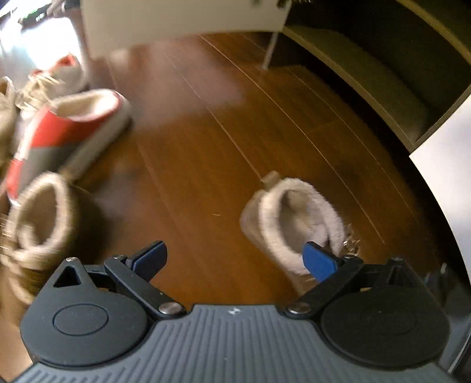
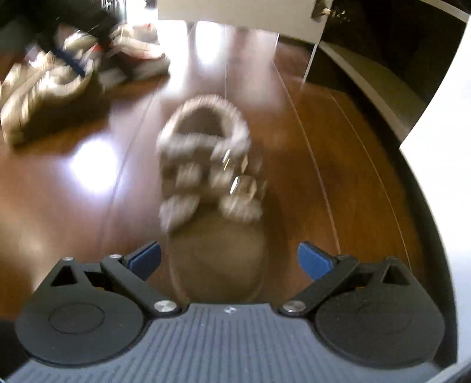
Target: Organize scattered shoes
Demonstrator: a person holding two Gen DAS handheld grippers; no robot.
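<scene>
A beige fleece-lined boot [image 1: 291, 218] stands on the wood floor at the right of the left wrist view; my left gripper [image 1: 234, 260] is open and empty, its right pad [image 1: 319, 260] just in front of the boot. At the left lie a red and grey slipper [image 1: 67, 132], a tan fleece boot [image 1: 38, 224] and a laced sneaker [image 1: 50, 79]. In the right wrist view the beige boot [image 2: 212, 182] points toward me, its toe between the open fingers of my right gripper [image 2: 229, 259]. A pile of shoes [image 2: 70, 73] lies at the far left.
A low open shelf [image 1: 368, 73] runs along the right side, also in the right wrist view [image 2: 376, 79]. A white cabinet on thin legs [image 1: 182, 23] stands at the back. A white panel [image 2: 435, 153] borders the right edge.
</scene>
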